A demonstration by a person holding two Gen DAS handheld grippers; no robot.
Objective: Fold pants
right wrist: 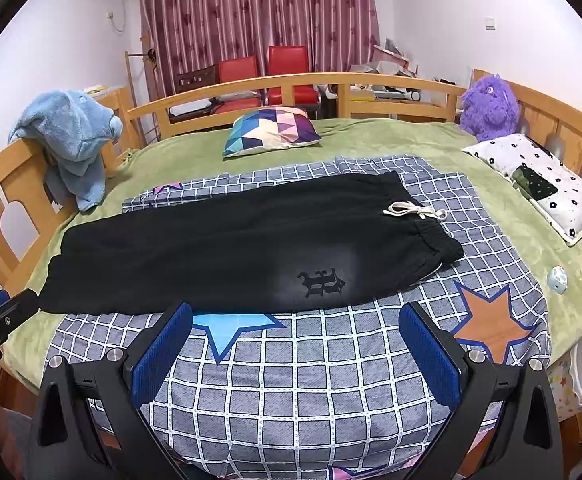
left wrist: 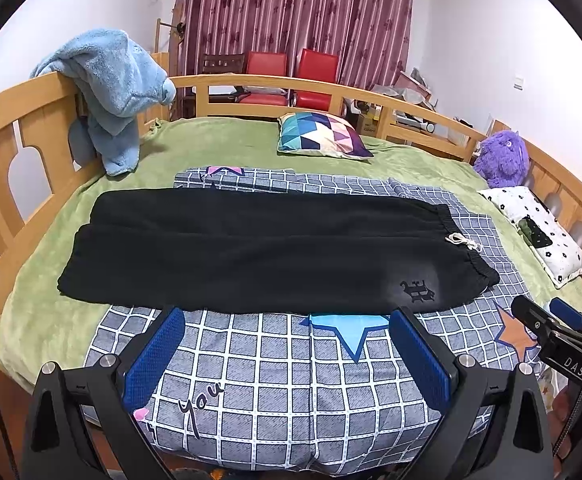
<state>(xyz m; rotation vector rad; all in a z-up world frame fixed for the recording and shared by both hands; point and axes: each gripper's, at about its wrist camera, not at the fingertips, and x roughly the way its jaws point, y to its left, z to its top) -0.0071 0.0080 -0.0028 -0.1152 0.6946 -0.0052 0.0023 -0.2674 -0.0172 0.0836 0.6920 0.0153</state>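
Note:
Black pants lie flat across a grey checked quilt, folded lengthwise, leg ends to the left, waistband with white drawstring to the right. They also show in the right wrist view, with the drawstring and checked quilt. My left gripper is open and empty, hovering just short of the pants' near edge. My right gripper is open and empty, near the logo end of the pants. The right gripper shows at the right edge of the left wrist view.
A green blanket covers the bed inside a wooden rail. A patterned cushion, a blue plush towel, a purple plush toy and a white flowered pillow lie around. A small round object sits right.

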